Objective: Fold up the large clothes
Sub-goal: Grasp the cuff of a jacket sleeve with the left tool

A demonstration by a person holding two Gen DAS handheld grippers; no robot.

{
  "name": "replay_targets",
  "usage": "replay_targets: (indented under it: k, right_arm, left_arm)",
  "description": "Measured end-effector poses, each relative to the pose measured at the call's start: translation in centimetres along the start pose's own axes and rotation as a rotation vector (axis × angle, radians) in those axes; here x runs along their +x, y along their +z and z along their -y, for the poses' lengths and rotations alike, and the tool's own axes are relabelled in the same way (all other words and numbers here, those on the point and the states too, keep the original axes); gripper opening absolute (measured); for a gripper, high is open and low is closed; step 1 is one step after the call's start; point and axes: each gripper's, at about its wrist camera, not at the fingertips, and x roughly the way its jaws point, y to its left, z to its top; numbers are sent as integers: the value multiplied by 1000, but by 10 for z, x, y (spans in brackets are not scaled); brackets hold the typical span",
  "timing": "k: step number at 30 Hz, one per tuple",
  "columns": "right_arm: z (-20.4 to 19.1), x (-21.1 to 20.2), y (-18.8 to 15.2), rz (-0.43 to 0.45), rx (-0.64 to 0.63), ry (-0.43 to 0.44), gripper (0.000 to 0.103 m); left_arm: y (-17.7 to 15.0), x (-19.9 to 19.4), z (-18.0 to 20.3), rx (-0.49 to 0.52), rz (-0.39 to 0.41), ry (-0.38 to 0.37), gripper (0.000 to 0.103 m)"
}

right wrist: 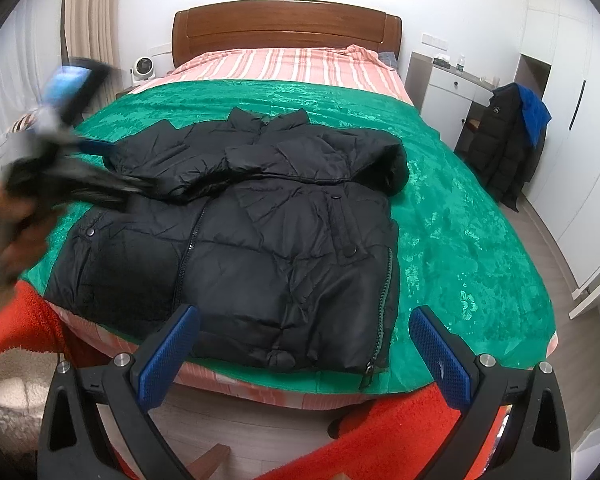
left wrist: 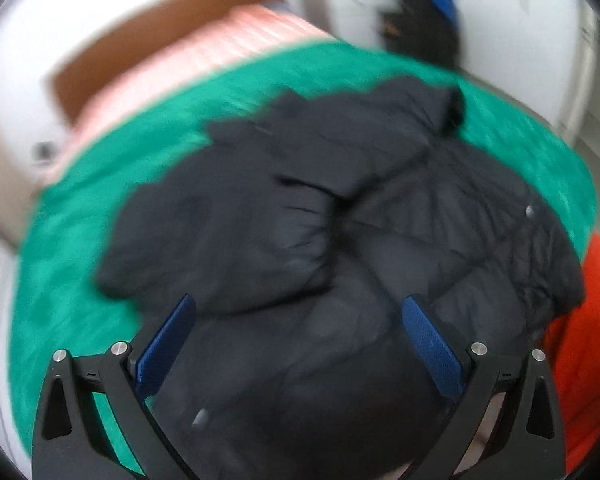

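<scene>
Black puffer jacket (right wrist: 260, 216) lies on the green blanket (right wrist: 452, 208) toward the foot of the bed (right wrist: 288, 24), collar toward the headboard, hem at the near edge. Both sleeves are folded across the chest; the right-hand cuff (right wrist: 394, 164) ends near the jacket's right side. Front zipper (right wrist: 188, 248) is visible running down the left half.

Left gripper (left wrist: 298, 312): jaws wide, nothing between them, hovering over the lower part of the jacket. Left wrist view is heavily motion-blurred, so I can't tell if the blue pads (left wrist: 168, 344) touch the fabric. In the right wrist view that gripper shows as a dark blur at the jacket's left shoulder, with the person's hand (right wrist: 8, 232) behind it.

Right gripper (right wrist: 304, 320): jaws wide, empty, off the foot of the bed just beyond the hem, not touching the jacket.

Striped pink sheet (right wrist: 284, 64) covers the head end beyond the blanket. Red fleece (right wrist: 380, 440) hangs below the bed edge near the right gripper. Another dark coat with something blue on top (right wrist: 512, 136) hangs by the white desk (right wrist: 448, 84), well apart from the bed.
</scene>
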Motion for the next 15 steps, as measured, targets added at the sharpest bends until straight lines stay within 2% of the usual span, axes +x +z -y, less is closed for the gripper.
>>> replay_targets:
  k: [1, 3, 4, 5, 6, 7, 8, 9, 11, 15]
  right_arm:
    - [0, 0, 0, 2, 0, -3, 103]
    - [2, -1, -2, 5, 3, -10, 103]
    - [3, -2, -3, 4, 4, -11, 103]
    - [5, -2, -5, -1, 6, -12, 103]
    - [6, -2, -7, -4, 8, -11, 103]
    - [9, -2, -9, -9, 11, -9, 103]
    - [11, -2, -11, -12, 13, -7, 103]
    - [14, -1, -13, -15, 17, -5, 103]
    - [19, 4, -15, -26, 27, -6, 103]
    - [20, 13, -10, -23, 42, 30, 103]
  left_arm:
    - [10, 27, 1, 26, -34, -4, 103]
    - [19, 71, 4, 70, -94, 43, 102]
    - [22, 90, 4, 81, -121, 66, 97]
    - [23, 109, -2, 55, -141, 68, 67]
    - [24, 114, -9, 7, -149, 60, 57]
    - [24, 113, -20, -60, -147, 39, 37]
    - [24, 104, -32, -133, -126, 15, 29]
    - [24, 89, -49, -205, -99, -25, 29]
    - [18, 53, -85, -321, -36, -45, 28]
    - [-9, -27, -185, -560, 94, 38, 28]
